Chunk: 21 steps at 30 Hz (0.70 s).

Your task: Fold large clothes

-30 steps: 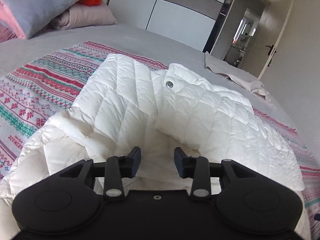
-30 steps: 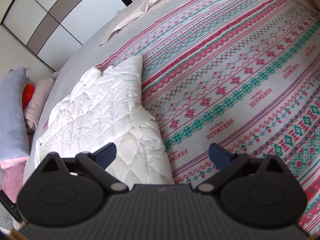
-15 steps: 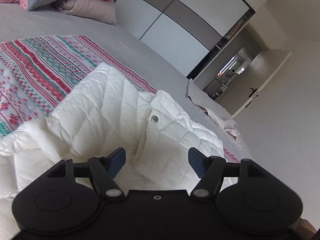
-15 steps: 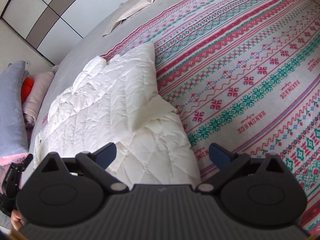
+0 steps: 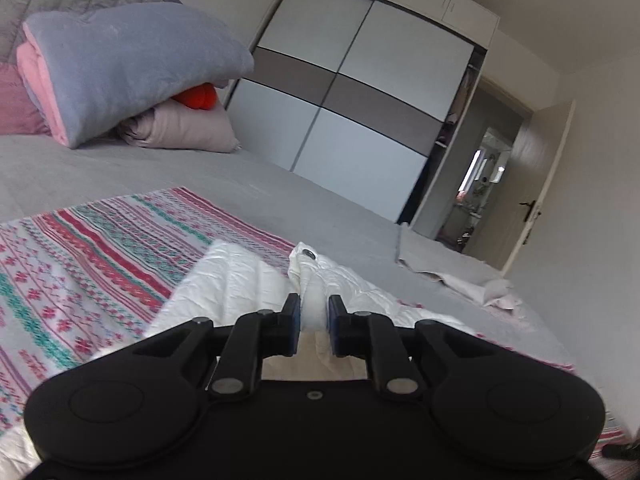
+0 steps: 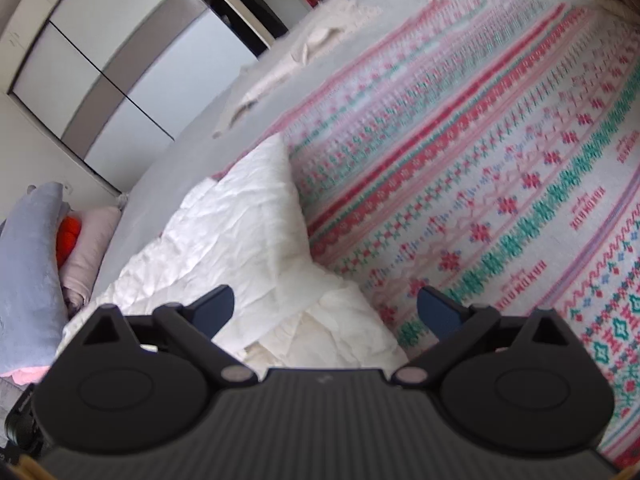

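Jacket is lying rumpled on the blanket, folding barely begun. Left gripper is closing, pinching its collar at 12 o'clock. Right gripper is closing around nothing, hem at 6 o'clock.

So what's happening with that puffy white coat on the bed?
A person is folding the white puffy jacket on the patterned blanket, with tongs in each hand. The left tongs are closing on a bunched fold of the jacket near its snap button. The right tongs sit wide over another part of the jacket, starting to close, not gripping it yet.
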Motion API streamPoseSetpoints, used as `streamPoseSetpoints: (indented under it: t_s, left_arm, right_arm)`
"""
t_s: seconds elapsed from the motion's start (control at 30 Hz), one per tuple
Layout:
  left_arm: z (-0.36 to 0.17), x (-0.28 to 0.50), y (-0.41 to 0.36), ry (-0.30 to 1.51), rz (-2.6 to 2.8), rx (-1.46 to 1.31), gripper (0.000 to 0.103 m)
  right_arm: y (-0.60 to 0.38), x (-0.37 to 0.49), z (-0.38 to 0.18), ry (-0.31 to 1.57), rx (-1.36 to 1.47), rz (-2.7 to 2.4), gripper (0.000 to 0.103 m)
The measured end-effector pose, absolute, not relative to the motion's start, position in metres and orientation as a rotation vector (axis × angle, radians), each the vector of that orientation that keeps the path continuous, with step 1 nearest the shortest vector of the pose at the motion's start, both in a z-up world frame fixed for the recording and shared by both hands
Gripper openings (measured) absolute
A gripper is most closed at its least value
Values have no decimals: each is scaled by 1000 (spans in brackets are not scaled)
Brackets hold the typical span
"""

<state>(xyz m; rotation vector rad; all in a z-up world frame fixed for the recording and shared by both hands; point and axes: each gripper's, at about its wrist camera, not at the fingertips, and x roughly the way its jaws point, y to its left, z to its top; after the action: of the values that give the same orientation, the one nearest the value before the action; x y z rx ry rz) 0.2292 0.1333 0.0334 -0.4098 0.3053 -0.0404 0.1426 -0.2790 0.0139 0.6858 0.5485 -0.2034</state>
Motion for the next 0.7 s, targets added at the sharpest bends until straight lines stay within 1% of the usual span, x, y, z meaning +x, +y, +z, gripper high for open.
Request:
streamPoseSetpoints:
  t_s: [0.03, 0.07, 0.13, 0.2, 0.27, 0.33, 0.47, 0.53, 0.6, 0.7]
  left_arm:
    - [28, 232, 136, 316, -10, -375, 16]
    - [23, 235, 138, 333, 10, -352, 16]
    - [8, 243, 140, 382, 30, -320, 20]
    - [0, 248, 141, 418, 20, -306, 20]
    - [-1, 249, 140, 430, 15, -292, 22]
    - [6, 244, 140, 396, 20, -306, 24]
    - [23, 229, 134, 263, 37, -313, 25]
    - [24, 230, 128, 236, -22, -287, 24]
    - [18, 238, 120, 280, -86, -254, 24]
    - [-5, 263, 107, 465, -105, -196, 23]
  right_arm:
    - [-273, 145, 14, 501, 641, -181, 73]
    - [-266, 149, 15, 466, 596, -162, 63]
    - [-253, 155, 17, 402, 519, -110, 55]
    - [-238, 160, 20, 349, 472, -33, 50]
    - [-225, 170, 21, 354, 427, 32, 45]
    - [-212, 182, 16, 396, 354, 29, 39]
    - [-201, 195, 0, 464, 272, -57, 38]
    - [-200, 195, -4, 472, 265, -69, 38]
    - [-202, 197, -6, 484, 273, -76, 38]
    - [-207, 199, -13, 523, 274, -111, 38]
